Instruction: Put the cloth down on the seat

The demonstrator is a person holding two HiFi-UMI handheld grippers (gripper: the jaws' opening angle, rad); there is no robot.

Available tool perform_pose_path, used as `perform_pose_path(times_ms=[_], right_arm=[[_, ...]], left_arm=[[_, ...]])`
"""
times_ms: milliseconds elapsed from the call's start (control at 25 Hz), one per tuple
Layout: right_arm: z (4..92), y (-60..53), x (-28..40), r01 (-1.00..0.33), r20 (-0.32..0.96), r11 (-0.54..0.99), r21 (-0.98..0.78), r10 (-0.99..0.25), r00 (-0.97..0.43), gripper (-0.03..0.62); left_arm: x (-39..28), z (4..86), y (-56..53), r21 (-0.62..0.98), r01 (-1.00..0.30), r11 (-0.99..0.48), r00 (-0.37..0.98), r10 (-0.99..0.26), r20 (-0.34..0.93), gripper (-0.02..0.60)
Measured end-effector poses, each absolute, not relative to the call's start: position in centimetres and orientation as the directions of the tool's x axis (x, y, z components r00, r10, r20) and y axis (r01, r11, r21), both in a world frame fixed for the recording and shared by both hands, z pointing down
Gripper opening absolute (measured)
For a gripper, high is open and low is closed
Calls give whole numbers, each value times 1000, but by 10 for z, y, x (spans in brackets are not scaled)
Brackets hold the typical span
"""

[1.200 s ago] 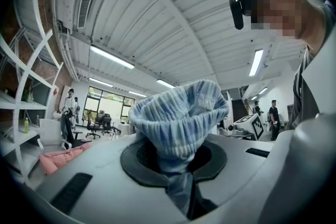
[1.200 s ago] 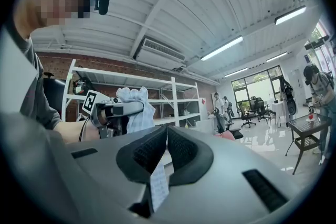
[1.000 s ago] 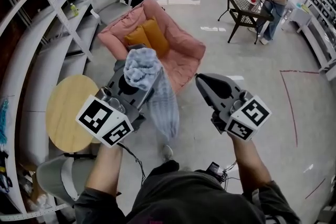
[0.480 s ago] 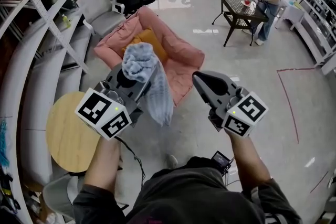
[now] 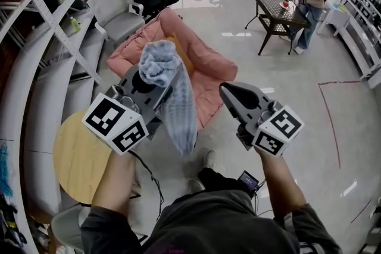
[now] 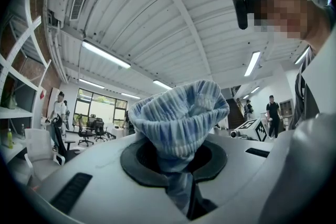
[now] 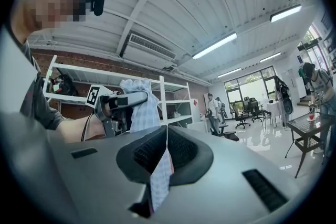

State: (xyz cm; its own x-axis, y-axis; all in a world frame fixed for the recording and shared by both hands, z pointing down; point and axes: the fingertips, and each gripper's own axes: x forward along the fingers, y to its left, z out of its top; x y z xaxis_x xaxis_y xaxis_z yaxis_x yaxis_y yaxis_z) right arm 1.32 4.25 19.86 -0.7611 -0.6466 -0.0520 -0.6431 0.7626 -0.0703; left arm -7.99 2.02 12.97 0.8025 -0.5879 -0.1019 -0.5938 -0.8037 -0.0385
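Grey left hand-held gripper [image 5: 144, 87], clenched on the blue-and-white cloth [image 5: 174, 101]: a bunched wad stands above the jaws and a long tail hangs below them, over the floor and short of the seat. The right hand-held gripper [image 5: 230, 91], to its right and apart from the cloth, has its jaws closed together, with a thin checked strip [image 7: 160, 178] pinched in their seam. Beyond both lies the pink seat [image 5: 211, 65], an orange cushion [image 5: 186, 55] at its back.

Step in hand, as judged: carrying the cloth to the seat. Done well, the left hand-held gripper goes farther until the tail hangs over the pink pad, sinks until the tail rests there, and only then lets go, so the wad drops onto the pad and not over the near rim.

Edges: the seat's near rim could snag the tail. The round wooden table [image 5: 71, 157] at near left and the shelves [image 5: 53, 27] at far left crowd that side. The open floor [image 5: 292, 104] to the right gives free room.
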Motion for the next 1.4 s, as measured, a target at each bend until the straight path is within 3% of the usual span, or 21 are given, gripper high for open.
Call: perform_pose_path(times_ms=[600,1400], right_arm=[[202,-122,43,-594,-48,798,-102,-600,-798,15],[219,-219,94,-655,-34,745,-130,-663,-748,15]], left_arm=[[-41,83,-145,-78,-623,-778,780,-613,-122,72],[8,15,-264,-188,-601,-777,798,-571,-190,72]])
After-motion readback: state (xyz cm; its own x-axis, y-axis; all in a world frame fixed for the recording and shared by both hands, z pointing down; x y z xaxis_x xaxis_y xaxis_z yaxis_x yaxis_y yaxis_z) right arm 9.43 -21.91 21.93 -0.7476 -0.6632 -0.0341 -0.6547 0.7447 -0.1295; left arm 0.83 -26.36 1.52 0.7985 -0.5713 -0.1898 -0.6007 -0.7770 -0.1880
